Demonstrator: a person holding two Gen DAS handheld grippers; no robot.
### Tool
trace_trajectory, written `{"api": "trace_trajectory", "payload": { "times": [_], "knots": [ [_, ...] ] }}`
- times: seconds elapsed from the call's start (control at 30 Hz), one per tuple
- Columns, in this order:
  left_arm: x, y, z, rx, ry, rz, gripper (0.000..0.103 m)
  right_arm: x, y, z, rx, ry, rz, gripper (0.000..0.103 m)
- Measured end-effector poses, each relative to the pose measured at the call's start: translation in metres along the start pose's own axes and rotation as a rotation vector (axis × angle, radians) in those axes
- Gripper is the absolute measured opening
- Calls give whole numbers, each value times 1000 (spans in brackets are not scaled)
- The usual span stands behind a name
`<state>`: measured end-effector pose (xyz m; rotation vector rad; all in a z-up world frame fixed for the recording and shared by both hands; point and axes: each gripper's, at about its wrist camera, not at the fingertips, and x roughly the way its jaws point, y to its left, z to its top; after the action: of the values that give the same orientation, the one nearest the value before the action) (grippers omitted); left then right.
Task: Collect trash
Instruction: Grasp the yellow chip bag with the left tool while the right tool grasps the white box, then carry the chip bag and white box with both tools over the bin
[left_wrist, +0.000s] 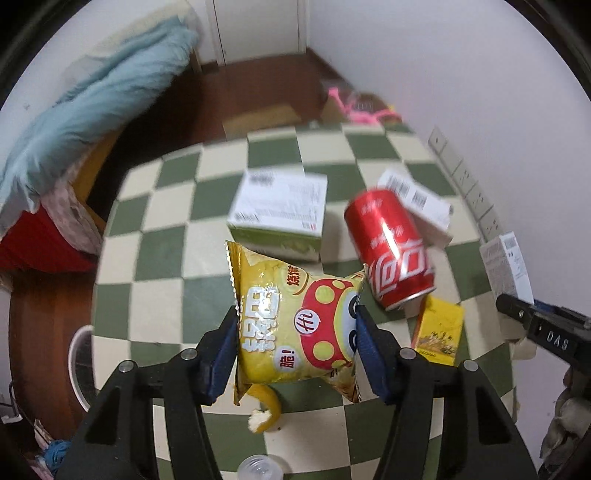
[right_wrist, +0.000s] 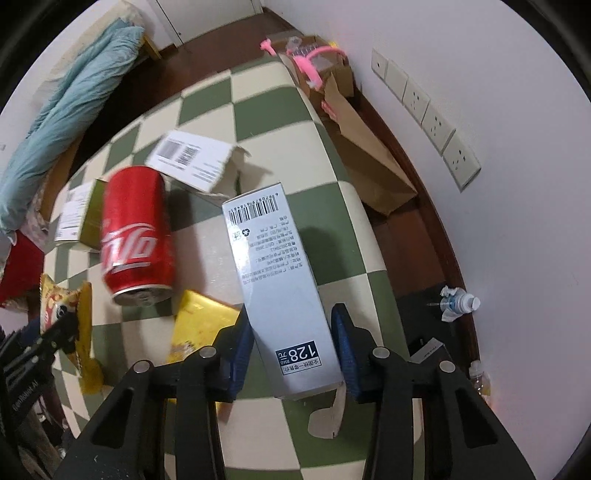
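Observation:
My left gripper (left_wrist: 296, 334) is shut on a yellow snack bag (left_wrist: 295, 325), held above the green-and-cream checkered table (left_wrist: 155, 266). My right gripper (right_wrist: 291, 343) is shut on a long grey box (right_wrist: 277, 277) marked 128; it also shows at the right edge of the left wrist view (left_wrist: 508, 266). A red cola can (left_wrist: 391, 247) lies on its side on the table, also in the right wrist view (right_wrist: 136, 236). A small yellow box (left_wrist: 439, 328) lies beside the can. A piece of orange peel (left_wrist: 264, 410) lies under the snack bag.
A green-and-white box (left_wrist: 280, 210) and an opened white carton (right_wrist: 192, 158) lie further back on the table. A brown paper bag (right_wrist: 369, 155) stands on the floor by the wall. A white bin rim (left_wrist: 79, 365) is left of the table. A crushed bottle (right_wrist: 458, 302) lies on the floor.

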<state>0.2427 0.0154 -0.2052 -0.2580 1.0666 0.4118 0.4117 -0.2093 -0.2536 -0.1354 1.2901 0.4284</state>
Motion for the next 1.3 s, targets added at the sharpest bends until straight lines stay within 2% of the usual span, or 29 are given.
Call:
{"api": "trace_trajectory", "payload": {
  "times": [0.2, 0.4, 0.6, 0.73, 0.9, 1.0, 1.17, 1.3],
  "knots": [
    [-59, 30, 2, -27, -122, 14, 56, -52, 21, -12, -43, -102, 44, 43],
    [-107, 78, -5, -91, -208, 21, 56, -104, 68, -25, -99, -182, 128, 42],
    [-148, 146, -19, -169, -280, 90, 56, -144, 140, -41, -186, -227, 241, 42],
    [-165, 202, -33, -230, -304, 161, 56, -158, 205, -57, -255, -226, 335, 41],
    [-165, 276, -59, -338, -284, 210, 56, -149, 297, -82, -347, -176, 433, 41],
    [-151, 326, -81, -434, -239, 207, 56, -127, 351, -99, -385, -114, 479, 41],
    [-99, 413, -129, -637, -98, 130, 56, -75, 438, -135, -451, 0, 486, 40],
    [-51, 467, -162, -752, 8, 82, 56, -22, 497, -159, -505, 89, 441, 40]
  ]
}}
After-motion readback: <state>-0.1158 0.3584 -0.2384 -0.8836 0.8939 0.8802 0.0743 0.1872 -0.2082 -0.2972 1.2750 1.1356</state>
